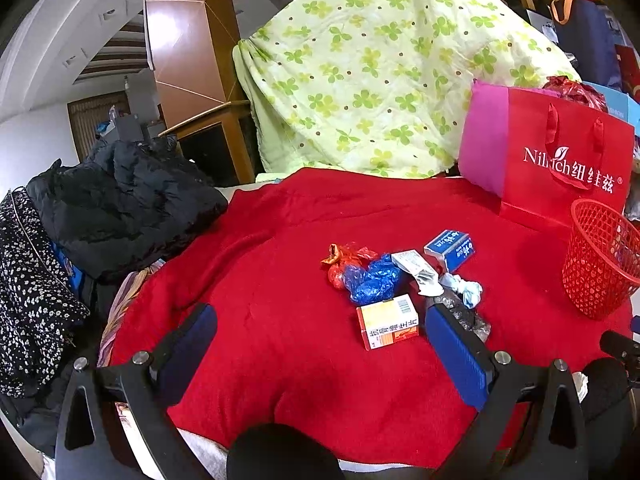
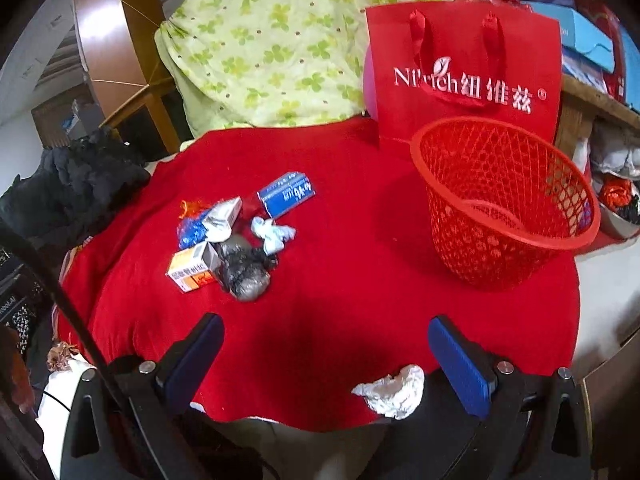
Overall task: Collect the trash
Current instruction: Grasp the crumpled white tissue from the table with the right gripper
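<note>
Lying mid-frame on the red blanket (image 2: 340,280): trash pile, including orange box (image 2: 192,270), blue box (image 2: 286,194), grey wad (image 2: 244,270). Red basket (image 2: 508,204), right of centre, empty. Advice: take the nearest piece squarely. Left gripper (image 1: 320,344) and right gripper (image 2: 326,360): both spread wide, holding nothing.

A red blanket (image 1: 280,240) covers the work surface. Behind it a pale green clover-print quilt (image 1: 360,72) drapes over something tall, beside a glossy brown wooden pillar (image 1: 180,40). White walls (image 1: 36,144) curve at left, where dark clothing (image 1: 120,200) is heaped. A red paper bag (image 2: 460,80) stands at the back.
</note>
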`<action>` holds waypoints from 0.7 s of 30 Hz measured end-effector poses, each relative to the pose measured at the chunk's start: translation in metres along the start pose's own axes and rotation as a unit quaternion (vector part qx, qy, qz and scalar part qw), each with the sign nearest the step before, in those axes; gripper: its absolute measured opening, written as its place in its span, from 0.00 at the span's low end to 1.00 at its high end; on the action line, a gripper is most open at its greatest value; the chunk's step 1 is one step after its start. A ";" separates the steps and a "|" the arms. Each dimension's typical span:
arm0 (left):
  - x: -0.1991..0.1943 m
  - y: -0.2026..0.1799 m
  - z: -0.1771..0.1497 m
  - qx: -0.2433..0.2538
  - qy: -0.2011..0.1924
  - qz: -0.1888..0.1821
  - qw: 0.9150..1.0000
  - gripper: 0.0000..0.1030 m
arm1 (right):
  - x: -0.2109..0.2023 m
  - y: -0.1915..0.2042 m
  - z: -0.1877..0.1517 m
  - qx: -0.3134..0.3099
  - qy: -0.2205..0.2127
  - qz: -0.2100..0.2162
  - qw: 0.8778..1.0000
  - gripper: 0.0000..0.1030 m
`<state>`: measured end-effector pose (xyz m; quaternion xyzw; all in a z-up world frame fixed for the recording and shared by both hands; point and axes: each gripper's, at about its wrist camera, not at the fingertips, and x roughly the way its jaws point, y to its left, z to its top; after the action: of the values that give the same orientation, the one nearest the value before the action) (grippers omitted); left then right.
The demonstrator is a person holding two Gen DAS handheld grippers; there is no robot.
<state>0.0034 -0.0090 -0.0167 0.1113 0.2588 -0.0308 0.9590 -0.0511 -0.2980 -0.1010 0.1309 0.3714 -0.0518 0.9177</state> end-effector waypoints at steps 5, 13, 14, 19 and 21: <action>0.009 -0.004 -0.005 0.009 0.020 -0.009 1.000 1.00 | 0.015 -0.016 -0.007 0.023 0.036 0.016 0.999 1.00; 0.060 -0.001 -0.039 -0.011 0.095 -0.049 0.994 1.00 | 0.047 -0.047 -0.021 0.040 0.091 0.030 0.995 0.86; 0.069 0.000 -0.045 -0.014 0.108 -0.048 0.993 1.00 | 0.053 -0.052 -0.024 0.043 0.103 0.032 0.993 0.80; 0.084 0.001 -0.060 -0.019 0.141 -0.050 0.989 1.00 | 0.082 -0.057 -0.040 0.029 0.145 0.015 0.989 0.70; 0.089 0.001 -0.062 -0.016 0.146 -0.055 0.988 1.00 | 0.094 -0.056 -0.043 0.012 0.156 -0.012 0.988 0.69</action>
<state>0.0502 0.0062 -0.1133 0.0848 0.4020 -0.0632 0.9095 -0.0228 -0.3393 -0.2078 0.1442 0.5110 -0.0464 0.8461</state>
